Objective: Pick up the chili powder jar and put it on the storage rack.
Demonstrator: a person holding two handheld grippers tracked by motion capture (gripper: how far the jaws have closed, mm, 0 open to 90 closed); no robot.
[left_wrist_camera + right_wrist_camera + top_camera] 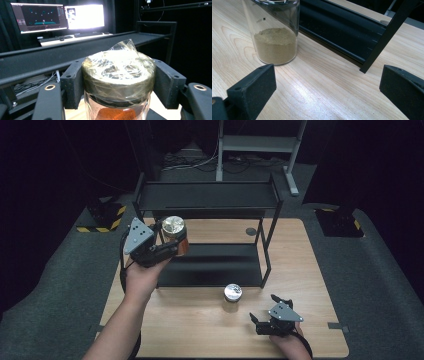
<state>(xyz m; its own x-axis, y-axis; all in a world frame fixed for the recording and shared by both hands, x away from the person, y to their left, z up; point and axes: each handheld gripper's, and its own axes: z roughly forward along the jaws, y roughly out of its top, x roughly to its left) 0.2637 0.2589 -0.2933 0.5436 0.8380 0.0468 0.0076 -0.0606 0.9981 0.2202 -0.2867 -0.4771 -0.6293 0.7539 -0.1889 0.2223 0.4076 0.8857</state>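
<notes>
A glass jar of orange-red powder [175, 236] with a foil-wrapped lid [118, 68] hangs above the left end of the black two-tier rack [207, 195]. My left gripper [167, 245] is shut on it, its jaws pressing both sides just under the lid. A second glass jar with tan powder [232, 296] and a silver lid stands on the wooden table [200, 320] in front of the rack; its lower part [275, 45] is at the upper left in the right gripper view. My right gripper [257, 322] rests low on the table to that jar's right, open, with nothing between its jaws.
The rack's lower shelf [210, 262] and front right post [387, 37] stand just behind the tan jar. Beyond the table are a dark carpeted floor, a metal stand [255, 142] and lit monitors [60, 16] on a desk.
</notes>
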